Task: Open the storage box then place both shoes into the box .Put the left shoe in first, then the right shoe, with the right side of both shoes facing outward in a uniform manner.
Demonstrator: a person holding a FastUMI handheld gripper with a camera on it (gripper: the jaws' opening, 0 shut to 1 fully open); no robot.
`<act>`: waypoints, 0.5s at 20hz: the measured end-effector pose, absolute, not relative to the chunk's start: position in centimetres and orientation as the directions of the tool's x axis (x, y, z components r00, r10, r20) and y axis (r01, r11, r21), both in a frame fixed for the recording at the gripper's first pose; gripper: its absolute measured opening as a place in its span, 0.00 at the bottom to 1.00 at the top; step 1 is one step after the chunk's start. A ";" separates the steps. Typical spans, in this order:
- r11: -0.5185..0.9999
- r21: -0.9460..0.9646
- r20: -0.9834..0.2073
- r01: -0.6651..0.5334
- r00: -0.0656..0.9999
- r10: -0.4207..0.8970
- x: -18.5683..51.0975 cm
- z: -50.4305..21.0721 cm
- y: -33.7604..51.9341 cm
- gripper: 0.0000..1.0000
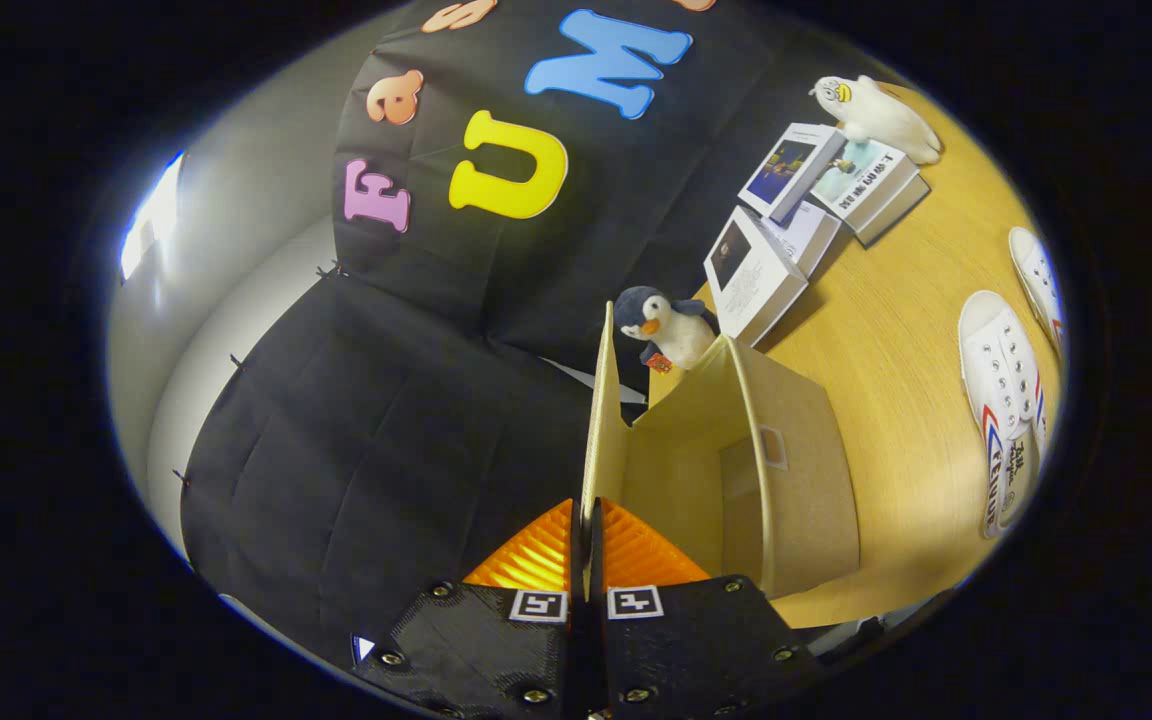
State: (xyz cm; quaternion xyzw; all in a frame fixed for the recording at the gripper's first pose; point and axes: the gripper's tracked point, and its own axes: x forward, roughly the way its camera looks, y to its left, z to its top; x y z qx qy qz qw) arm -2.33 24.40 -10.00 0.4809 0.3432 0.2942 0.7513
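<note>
Gripper (587,520) clamped on the raised lid (603,420) of the open storage box (786,480), penguin toy (664,326) behind the box, two white shoes (1004,400) well beside it.

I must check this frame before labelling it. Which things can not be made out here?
- Box inside, gripper view: its own walls hide the bottom.
- Lid flap: the gripper is shut on its edge, hiding that part.
- Far shoe: cut off by the view's edge.
- Near shoe: left or right unclear.
- Book covers: too small.
</note>
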 end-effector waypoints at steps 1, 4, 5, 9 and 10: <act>0.375 0.917 -0.229 -0.136 0.589 0.775 -2.3 -9.3 25.1 0.00; 0.392 0.898 -0.218 -0.198 0.572 0.790 -2.4 -7.4 27.6 0.00; 0.396 0.893 -0.217 -0.213 0.567 0.794 -2.4 -7.0 28.4 0.00; 0.407 0.874 -0.207 -0.264 0.557 0.805 -2.6 -5.3 31.7 0.00; 0.410 0.870 -0.204 -0.275 0.558 0.805 -2.7 -4.9 32.5 0.00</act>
